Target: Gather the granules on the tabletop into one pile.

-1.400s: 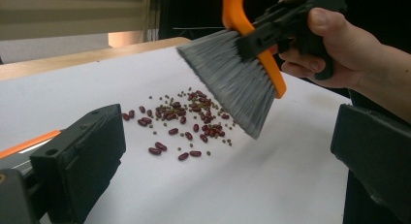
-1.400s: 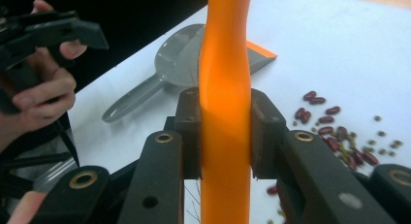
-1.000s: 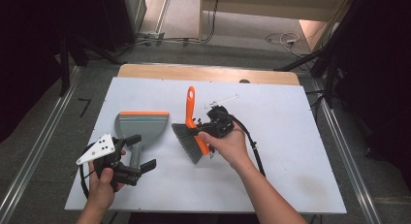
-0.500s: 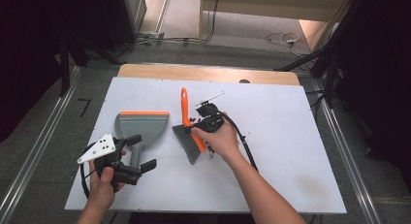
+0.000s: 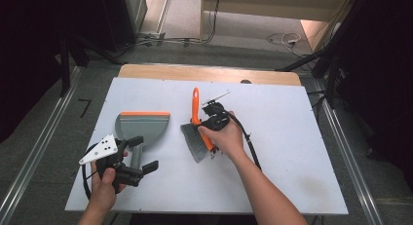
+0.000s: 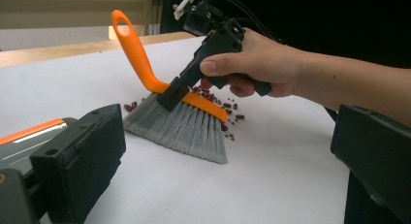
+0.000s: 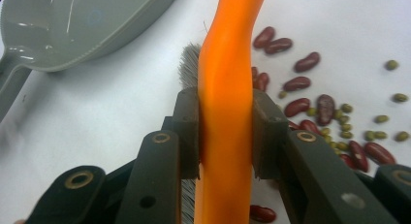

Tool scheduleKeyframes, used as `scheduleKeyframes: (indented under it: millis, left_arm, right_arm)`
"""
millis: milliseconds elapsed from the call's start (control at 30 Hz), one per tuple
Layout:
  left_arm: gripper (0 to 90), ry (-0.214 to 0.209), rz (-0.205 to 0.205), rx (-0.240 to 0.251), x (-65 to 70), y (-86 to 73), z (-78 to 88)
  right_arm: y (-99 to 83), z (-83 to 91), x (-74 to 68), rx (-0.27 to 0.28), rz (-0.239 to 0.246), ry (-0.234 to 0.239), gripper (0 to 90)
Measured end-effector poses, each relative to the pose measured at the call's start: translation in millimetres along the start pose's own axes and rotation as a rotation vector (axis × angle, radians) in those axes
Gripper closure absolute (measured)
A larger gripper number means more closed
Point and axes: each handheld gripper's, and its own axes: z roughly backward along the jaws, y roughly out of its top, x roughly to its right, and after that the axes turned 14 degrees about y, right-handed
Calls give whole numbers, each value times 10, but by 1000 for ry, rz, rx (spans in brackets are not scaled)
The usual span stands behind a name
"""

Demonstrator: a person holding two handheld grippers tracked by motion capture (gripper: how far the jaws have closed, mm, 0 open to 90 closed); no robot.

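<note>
— Right gripper [image 7: 225, 136]? Left gripper [image 5: 127, 165]?
— Right clenches the brush [image 5: 197, 132] handle between its pads; left gapes, empty, near the dustpan [image 5: 142, 128].
— Counts?
— One brush, one dustpan; beans [image 7: 315, 112] beside the brush.

We see a brush [image 6: 180, 112] with a smooth, glossy orange plastic handle and fine grey synthetic bristles. The dustpan [image 7: 72, 27] is glossy grey plastic (light glints off its scoop) with an orange lip. The table [image 5: 292, 137] top looks matt white, edged by bare wood. The right gripper [image 7: 225, 136] has matt black plastic jaws; the beans [image 7: 310, 105] look shiny.
</note>
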Motion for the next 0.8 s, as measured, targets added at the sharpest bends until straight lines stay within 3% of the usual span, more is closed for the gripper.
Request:
scheduleKeyframes:
  millis: [800]
  left_arm:
    - [3, -2, -1, -10, 19, -12, -31]
  right_arm:
    - [-185, 433, 379, 80, -96, -70, 672]
